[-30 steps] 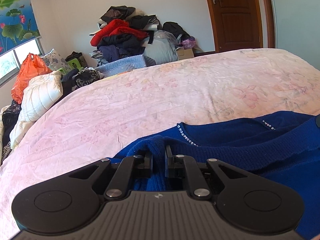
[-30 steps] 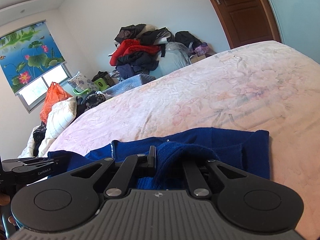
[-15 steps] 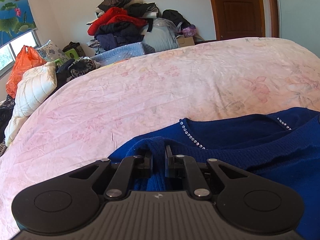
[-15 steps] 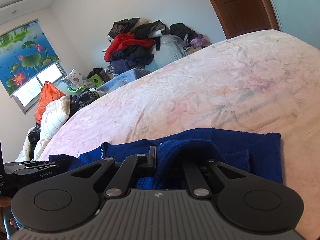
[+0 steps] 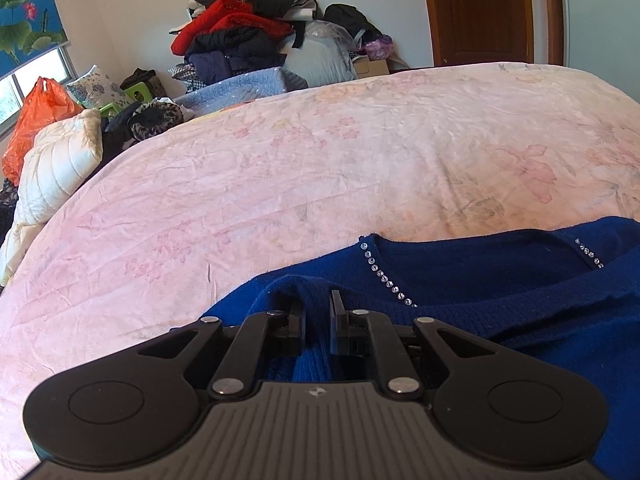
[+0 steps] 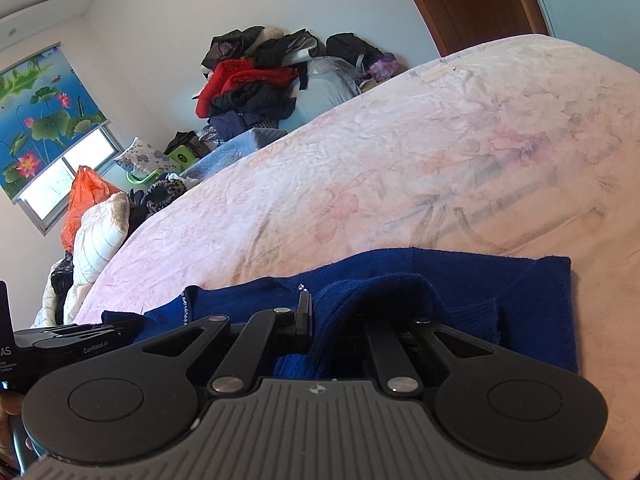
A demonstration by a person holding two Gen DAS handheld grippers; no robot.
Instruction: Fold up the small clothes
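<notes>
A dark blue knit sweater (image 5: 500,276) with a rhinestone-trimmed neckline lies on the pink floral bedspread (image 5: 320,168). My left gripper (image 5: 318,300) is shut on a raised fold of the blue sweater, which bunches between its fingers. In the right wrist view the same blue sweater (image 6: 460,280) spreads across the bedspread (image 6: 400,160). My right gripper (image 6: 324,308) is shut on another fold of it; the knit drapes over and hides the right finger. The left gripper's body (image 6: 68,340) shows at the lower left there, with a hand below it.
A heap of clothes (image 5: 248,40) is piled against the far wall. A white quilted pillow (image 5: 56,164) and an orange plastic bag (image 5: 32,120) sit at the bed's left side. A brown wooden door (image 5: 484,12) stands at the far right.
Both grippers have moved forward and down over the bed, still holding the sweater. More of the sweater's far part now lies flat on the bedspread.
</notes>
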